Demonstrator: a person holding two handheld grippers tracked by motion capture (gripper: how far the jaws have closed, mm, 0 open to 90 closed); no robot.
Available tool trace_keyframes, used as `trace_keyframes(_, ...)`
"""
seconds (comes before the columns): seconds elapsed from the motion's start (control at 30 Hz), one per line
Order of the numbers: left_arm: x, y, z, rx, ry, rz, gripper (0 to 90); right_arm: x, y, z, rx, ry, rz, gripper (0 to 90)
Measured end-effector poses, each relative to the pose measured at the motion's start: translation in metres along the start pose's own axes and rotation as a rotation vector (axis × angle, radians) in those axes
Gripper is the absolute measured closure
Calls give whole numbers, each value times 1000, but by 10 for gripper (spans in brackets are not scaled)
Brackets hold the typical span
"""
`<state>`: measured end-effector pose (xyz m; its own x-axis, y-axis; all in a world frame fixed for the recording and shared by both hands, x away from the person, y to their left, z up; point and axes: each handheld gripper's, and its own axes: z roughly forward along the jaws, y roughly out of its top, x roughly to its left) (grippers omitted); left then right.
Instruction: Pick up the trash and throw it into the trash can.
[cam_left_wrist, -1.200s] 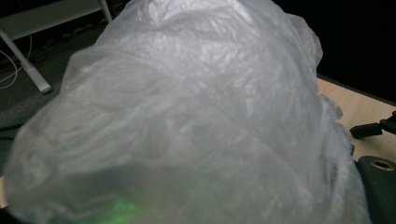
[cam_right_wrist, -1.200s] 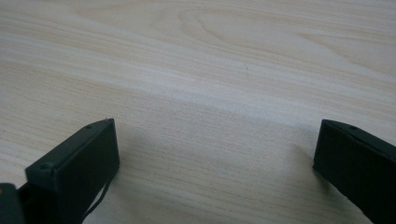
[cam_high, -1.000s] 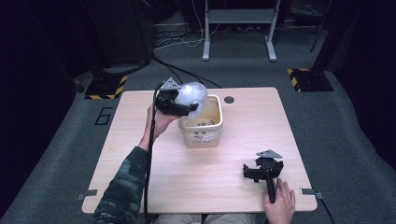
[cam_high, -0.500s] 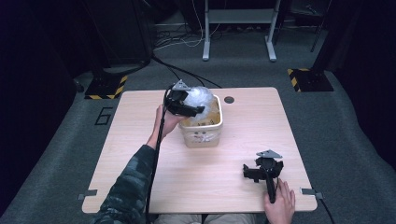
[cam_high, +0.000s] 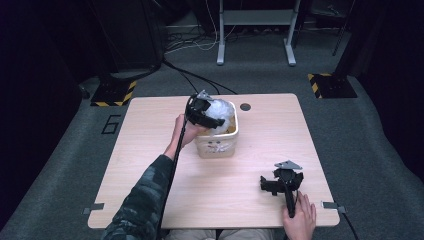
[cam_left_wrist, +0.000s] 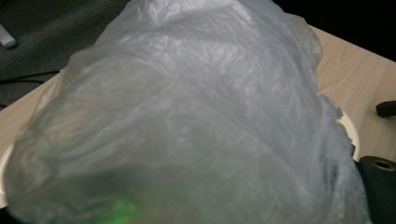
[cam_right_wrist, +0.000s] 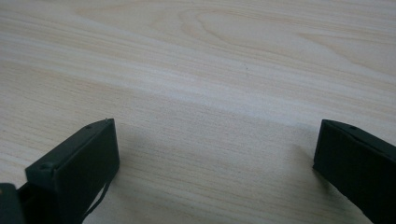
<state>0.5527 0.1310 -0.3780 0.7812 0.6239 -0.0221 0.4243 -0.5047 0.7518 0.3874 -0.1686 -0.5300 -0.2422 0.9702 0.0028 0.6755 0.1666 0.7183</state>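
A crumpled clear plastic bag (cam_high: 221, 110) hangs at the mouth of a small cream bin (cam_high: 218, 145) near the table's middle back. My left gripper (cam_high: 206, 113) is shut on the bag at the bin's left rim, held by a hand on a camouflage-sleeved arm. In the left gripper view the bag (cam_left_wrist: 187, 116) covers the jaws, with the bin's rim (cam_left_wrist: 349, 133) showing at the right. My right gripper (cam_high: 281, 179) rests on the table near the front right, open. Bare wood lies between its jaws in the right gripper view (cam_right_wrist: 217, 140).
The light wooden table (cam_high: 150, 150) has a round cable hole (cam_high: 245, 107) at its back edge, right of the bin. A black cable (cam_high: 172, 165) trails along the left arm. Grey carpet, metal stand legs and hazard-striped bases surround the table.
The left hand has carried the bag to the right and down, from above the bin's left side onto its mouth. The right gripper has stayed where it was.
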Motion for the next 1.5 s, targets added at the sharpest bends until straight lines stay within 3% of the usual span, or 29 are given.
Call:
trace_keyframes(0.37, 0, -2, 13, 62, -2, 10, 284, 0, 0, 0, 1, 0, 1, 0)
trace_keyframes(0.63, -1, -1, 16, 102, 39, 26, 280, 0, 0, 0, 1, 0, 0, 0)
trace_keyframes(0.77, 0, -3, 17, 116, 52, 17, 277, 0, 0, 0, 1, 0, 1, 0)
trace_keyframes(1.0, 2, -3, 16, 117, 34, 1, 257, 0, 0, 0, 1, 0, 1, 0)
trace_keyframes(1.37, 7, -6, 9, 99, -8, -51, 64, 0, 0, 0, 3, 1, -4, 0)
trace_keyframes(1.5, 8, -6, 0, 81, -12, -51, 0, 0, 0, 0, 3, 2, -4, 0)
